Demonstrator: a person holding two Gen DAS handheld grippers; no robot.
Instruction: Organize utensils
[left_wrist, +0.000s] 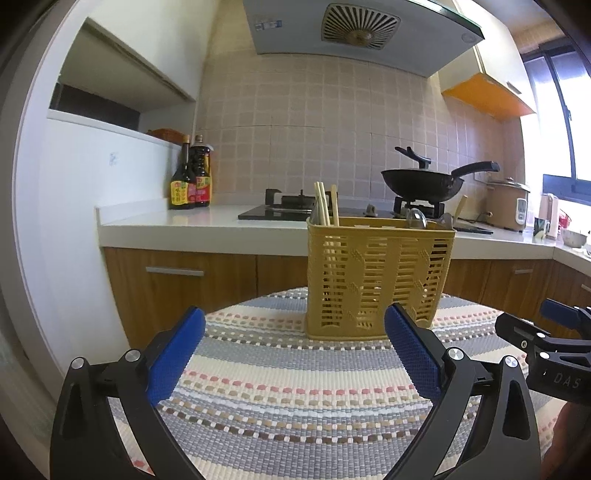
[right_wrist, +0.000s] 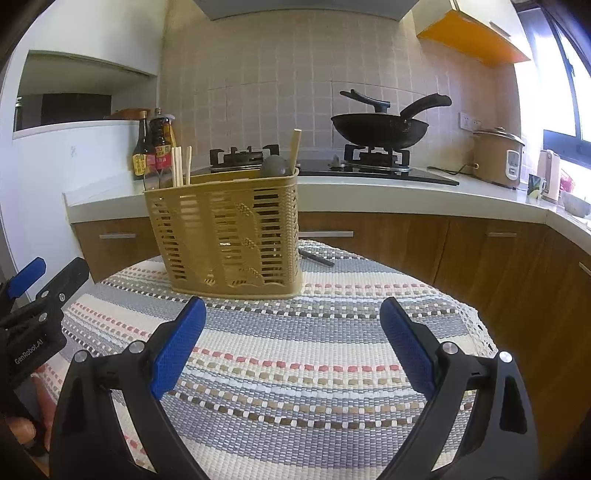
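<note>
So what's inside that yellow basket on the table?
Pale chopsticks stand in one end of the yellow basket. At the other end a wooden handle and a grey spoon-like bowl poke out. The slotted walls hide their lower parts and anything lying at the bottom.

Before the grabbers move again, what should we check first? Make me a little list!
1. Left gripper empty with jaws apart: ok, only the striped cloth shows between its blue pads.
2. Right gripper empty with jaws apart: ok.
3. Yellow basket standing upright on the cloth: ok.
4. Chopsticks already inside the basket: ok, they stick up at its left end.
5. Anything left outside the basket: not ok, a dark utensil lies on the cloth just behind the basket's right side.
6. What that dark utensil is: cannot tell, most of it is hidden by the basket.
</note>
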